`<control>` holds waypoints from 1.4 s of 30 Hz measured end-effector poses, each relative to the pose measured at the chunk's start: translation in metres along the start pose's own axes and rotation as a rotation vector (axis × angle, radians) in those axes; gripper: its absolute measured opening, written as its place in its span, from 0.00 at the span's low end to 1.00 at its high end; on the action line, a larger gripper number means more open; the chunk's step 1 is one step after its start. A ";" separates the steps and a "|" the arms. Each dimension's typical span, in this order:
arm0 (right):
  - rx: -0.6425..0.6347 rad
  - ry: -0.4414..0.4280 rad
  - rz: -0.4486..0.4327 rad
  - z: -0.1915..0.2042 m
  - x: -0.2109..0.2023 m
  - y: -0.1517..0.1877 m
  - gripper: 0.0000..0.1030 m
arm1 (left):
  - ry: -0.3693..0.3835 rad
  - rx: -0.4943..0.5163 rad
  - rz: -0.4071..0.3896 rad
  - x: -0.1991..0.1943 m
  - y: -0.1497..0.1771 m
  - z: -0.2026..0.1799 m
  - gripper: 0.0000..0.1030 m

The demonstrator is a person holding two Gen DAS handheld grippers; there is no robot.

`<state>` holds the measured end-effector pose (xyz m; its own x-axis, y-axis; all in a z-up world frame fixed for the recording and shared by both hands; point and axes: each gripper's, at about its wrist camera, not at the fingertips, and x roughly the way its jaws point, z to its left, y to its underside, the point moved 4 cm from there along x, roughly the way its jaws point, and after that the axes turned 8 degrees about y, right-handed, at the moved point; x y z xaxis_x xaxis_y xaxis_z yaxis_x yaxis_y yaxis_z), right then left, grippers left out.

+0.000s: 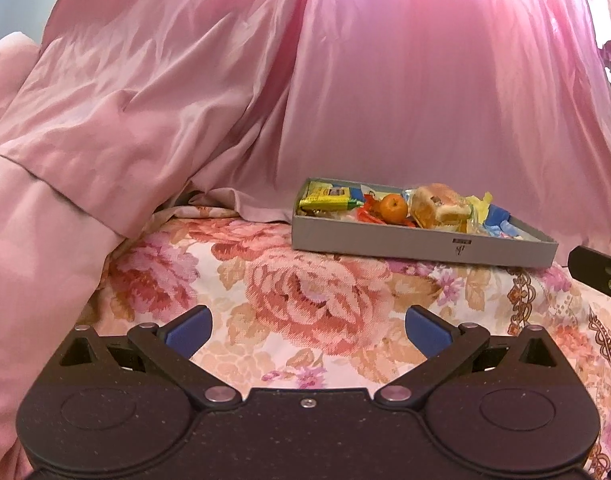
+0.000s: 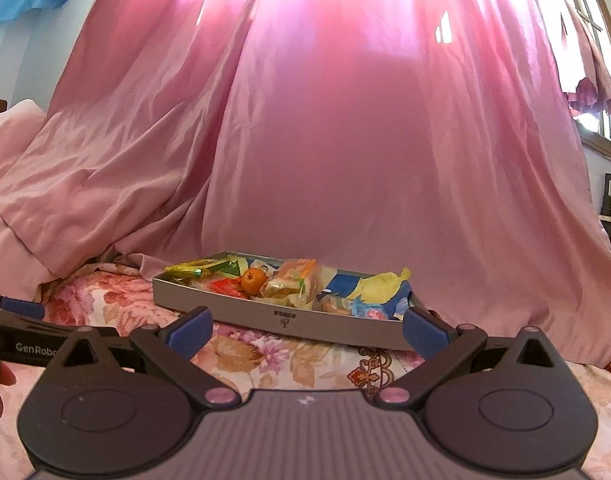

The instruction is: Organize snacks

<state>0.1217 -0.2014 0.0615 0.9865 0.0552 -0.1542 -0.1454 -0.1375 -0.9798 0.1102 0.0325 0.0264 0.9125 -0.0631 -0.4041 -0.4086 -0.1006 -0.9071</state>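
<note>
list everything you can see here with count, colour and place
tray: one, grey, on the floral bedspread before the curtain
orange: one, orange, middle of the tray
wrapped bread: one, tan in clear wrap, right of the orange
green packet: one, green and yellow, tray's left end
red wrapper: one, red, left of the orange
blue and yellow wrappers: several, tray's right end
floral bedspread: one, pink and cream, under everything
curtain: one, pink, behind the tray
left gripper: one, black with blue pads, jaws open and empty
right gripper: one, same colours, jaws open and empty
</note>
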 end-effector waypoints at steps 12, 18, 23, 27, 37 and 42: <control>0.036 -0.006 0.049 0.001 0.002 0.019 1.00 | -0.023 0.017 0.033 0.000 0.013 0.004 0.99; 0.043 -0.004 0.063 0.000 0.001 0.024 1.00 | -0.027 0.027 0.046 -0.001 0.019 0.004 0.99; 0.042 -0.004 0.069 -0.001 -0.001 0.027 1.00 | -0.026 0.041 0.049 -0.003 0.022 0.002 0.99; 0.035 -0.005 0.074 -0.001 -0.002 0.029 1.00 | -0.021 0.037 0.053 -0.004 0.023 0.002 0.99; 0.028 -0.002 0.098 0.001 -0.006 0.038 1.00 | -0.024 0.042 0.056 -0.009 0.025 0.001 0.99; 0.026 -0.003 0.105 0.002 -0.009 0.041 1.00 | -0.018 0.045 0.060 -0.011 0.027 0.000 0.99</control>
<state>0.1065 -0.2052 0.0228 0.9655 0.0453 -0.2563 -0.2497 -0.1168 -0.9612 0.0894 0.0305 0.0068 0.8866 -0.0495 -0.4598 -0.4620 -0.0526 -0.8853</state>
